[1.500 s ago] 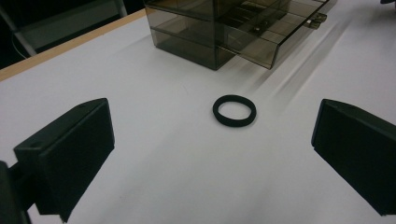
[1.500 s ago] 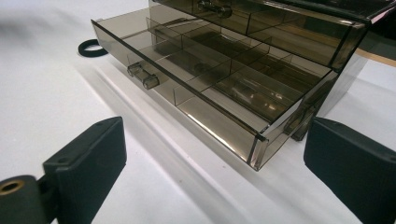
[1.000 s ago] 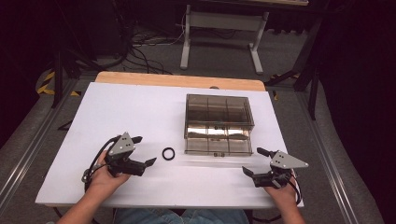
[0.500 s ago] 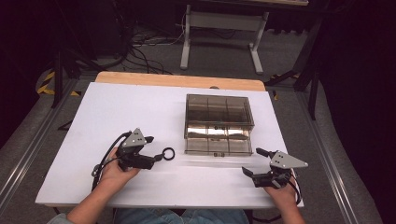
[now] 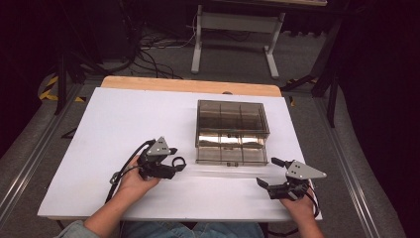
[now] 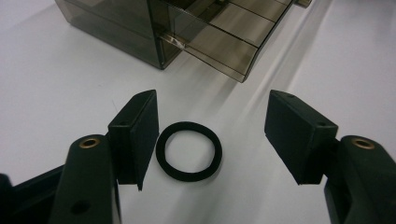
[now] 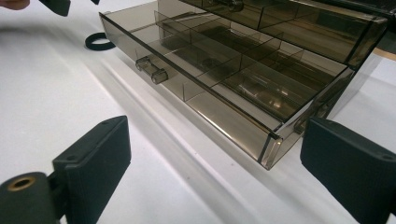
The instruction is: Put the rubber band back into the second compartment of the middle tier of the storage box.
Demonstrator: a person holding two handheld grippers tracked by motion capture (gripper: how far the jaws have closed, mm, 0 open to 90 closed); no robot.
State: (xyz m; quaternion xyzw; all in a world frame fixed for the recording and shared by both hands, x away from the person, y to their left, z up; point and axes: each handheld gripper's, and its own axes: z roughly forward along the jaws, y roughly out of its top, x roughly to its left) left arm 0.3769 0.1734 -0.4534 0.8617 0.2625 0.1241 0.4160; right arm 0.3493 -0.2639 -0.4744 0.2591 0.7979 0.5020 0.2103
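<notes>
Black ring (image 5: 178, 162) — half hidden behind the left claw (image 5: 174, 166); drawer box (image 6: 187, 28) cut off at top.

The white worktop (image 5: 114, 124) is carrying everything here, its pale sheet sitting over a wooden board whose edge is showing along the far side. Resting directly on it, right of the middle, is a smoky clear plastic organizer box (image 5: 232, 116), with its divided drawer (image 5: 231, 154) standing pulled out toward the near edge, the small handle facing forward. A black rubber ring (image 6: 188, 151) is lying flat on the white surface just to the left of that drawer, apart from the box and not touching it.
</notes>
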